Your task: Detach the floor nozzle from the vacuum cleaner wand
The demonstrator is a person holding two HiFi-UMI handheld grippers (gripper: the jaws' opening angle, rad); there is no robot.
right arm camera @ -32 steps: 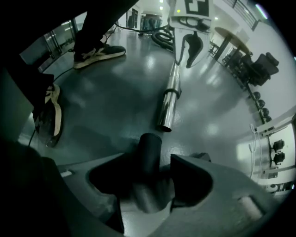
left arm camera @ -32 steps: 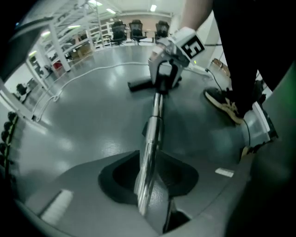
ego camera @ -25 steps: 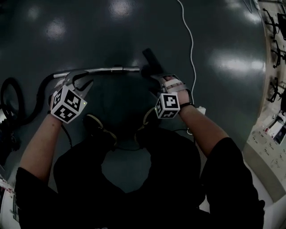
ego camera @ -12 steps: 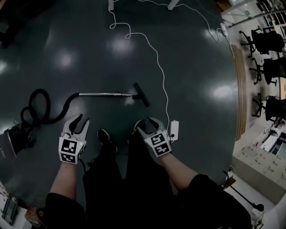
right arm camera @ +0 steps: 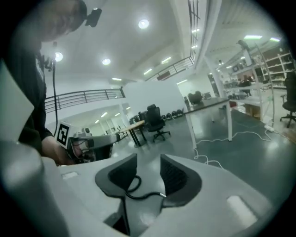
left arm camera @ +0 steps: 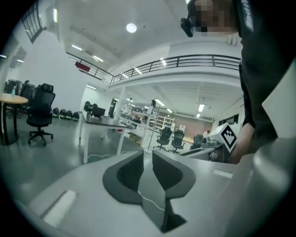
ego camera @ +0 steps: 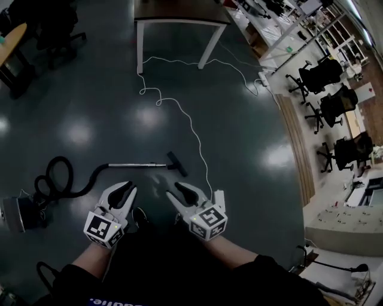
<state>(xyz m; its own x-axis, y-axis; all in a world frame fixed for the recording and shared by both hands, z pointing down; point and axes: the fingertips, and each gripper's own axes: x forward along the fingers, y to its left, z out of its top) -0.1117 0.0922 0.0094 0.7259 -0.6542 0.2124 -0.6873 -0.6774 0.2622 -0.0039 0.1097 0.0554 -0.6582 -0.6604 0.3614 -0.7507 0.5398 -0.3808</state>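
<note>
The vacuum's metal wand lies on the dark floor, far below both grippers. The black floor nozzle sits at its right end; I cannot tell whether the two are joined. A black hose curls left to the vacuum body. My left gripper and right gripper are held side by side high above the floor, pointing roughly level. Both sets of jaws are closing, with nothing between them. The left gap is narrow, the right wider.
A white cable snakes from a white-legged table down to a power strip by my right gripper. Office chairs stand at the right and a round table at the far left.
Both grippers have risen from beside the wand and nozzle to well above the floor. The vacuum now looks small and far below. Both sets of jaws have narrowed.
</note>
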